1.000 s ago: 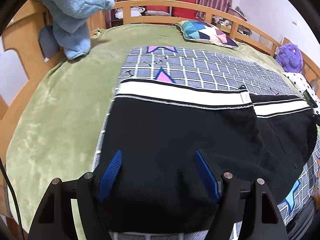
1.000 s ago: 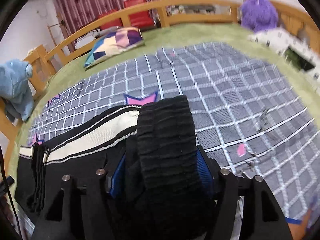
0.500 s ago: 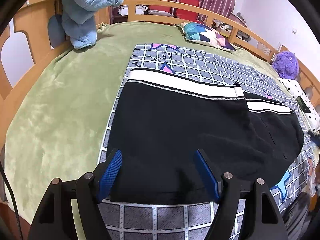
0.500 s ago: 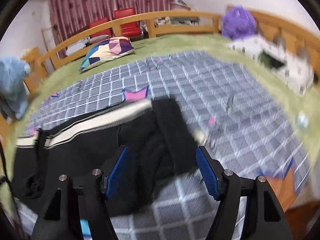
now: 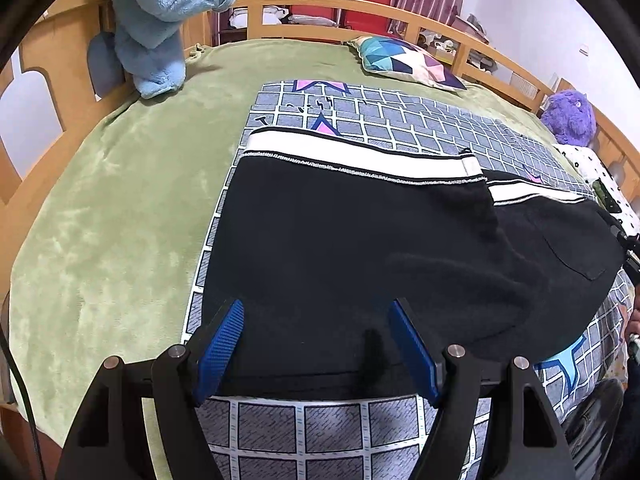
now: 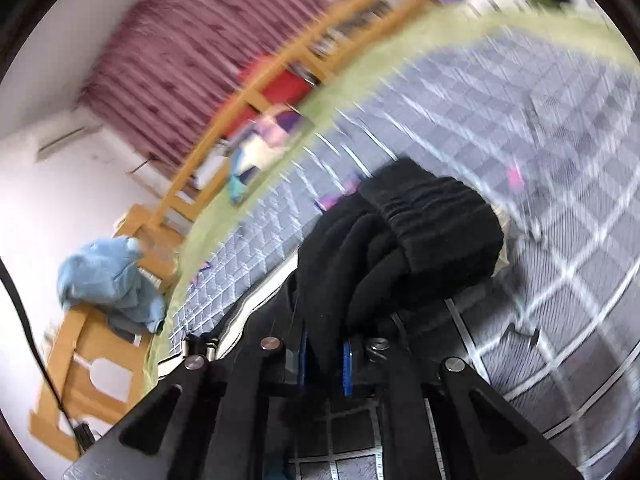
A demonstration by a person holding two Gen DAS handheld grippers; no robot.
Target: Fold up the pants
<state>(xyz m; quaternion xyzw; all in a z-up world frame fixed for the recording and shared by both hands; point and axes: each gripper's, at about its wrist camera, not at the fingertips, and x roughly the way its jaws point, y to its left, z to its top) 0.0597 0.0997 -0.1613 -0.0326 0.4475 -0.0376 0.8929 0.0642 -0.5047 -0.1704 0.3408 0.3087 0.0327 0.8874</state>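
Pants (image 6: 400, 248) between right tongs (image 6: 324, 364)

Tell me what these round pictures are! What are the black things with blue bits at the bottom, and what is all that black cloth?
Those black things are two grabbing tools, like big tongs, and a person holds one in each hand. Each tool has a small camera that looks along its two fingers, which is why the pictures look round and bent.

One picture comes from the left gripper. Its blue-padded fingers are spread open and hold nothing. In front of it lie black pants with a white stripe, partly folded, on a gray checked mat over a green blanket on a wooden bed.

The other picture comes from the right gripper. It is blurry and tilted. Its fingers are pinched shut on a bunched part of the same pants, near the stretchy ribbed band.

Around the bed you can also see a colorful pillow, a blue plush toy and a purple one.
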